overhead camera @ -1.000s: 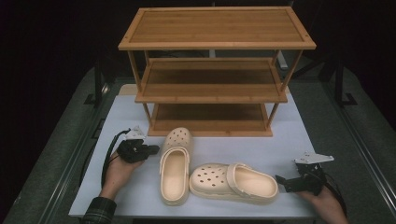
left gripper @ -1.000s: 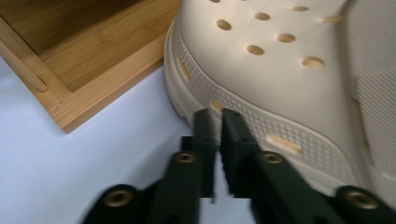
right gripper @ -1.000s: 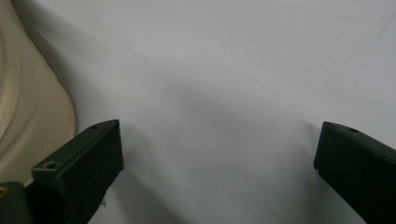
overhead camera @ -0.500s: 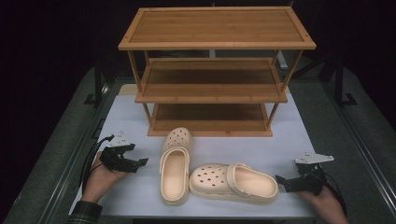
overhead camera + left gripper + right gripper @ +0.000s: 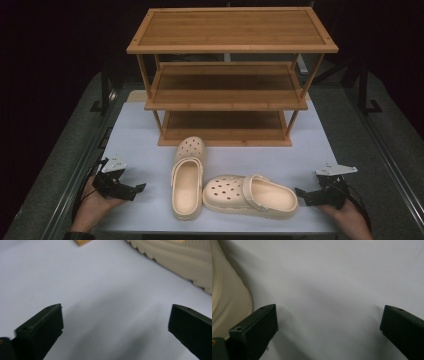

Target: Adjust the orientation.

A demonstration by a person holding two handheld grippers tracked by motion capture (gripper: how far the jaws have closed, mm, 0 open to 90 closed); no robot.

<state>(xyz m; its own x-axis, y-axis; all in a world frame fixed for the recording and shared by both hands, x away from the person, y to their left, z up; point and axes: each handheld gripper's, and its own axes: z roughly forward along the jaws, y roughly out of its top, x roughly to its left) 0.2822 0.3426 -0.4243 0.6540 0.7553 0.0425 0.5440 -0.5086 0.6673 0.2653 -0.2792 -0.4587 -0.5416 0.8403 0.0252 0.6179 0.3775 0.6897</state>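
Note:
Two cream clogs lie on the white mat in front of the rack. One clog [image 5: 187, 176] points its toe at the rack; the other clog [image 5: 250, 193] lies crosswise beside it, toe to the left. My left gripper [image 5: 136, 189] rests low at the mat's left side, a hand's width from the first clog. Its jaws have just been opening and stand wide, with only bare mat between them [image 5: 115, 312]. That clog's sole edge [image 5: 175, 255] shows at the top right of the left gripper view. My right gripper [image 5: 301, 193] is open just right of the crosswise clog's heel [image 5: 227, 297].
A three-tier bamboo shoe rack [image 5: 230, 95] stands at the back of the white mat [image 5: 135, 140], all its shelves bare. Dark table rails [image 5: 385, 150] run along both sides. Bare mat lies between the rack and the clogs.
My left gripper has drawn back from the first clog's side, to the left and toward the person, and its jaws have opened. The clogs and the right gripper have not moved.

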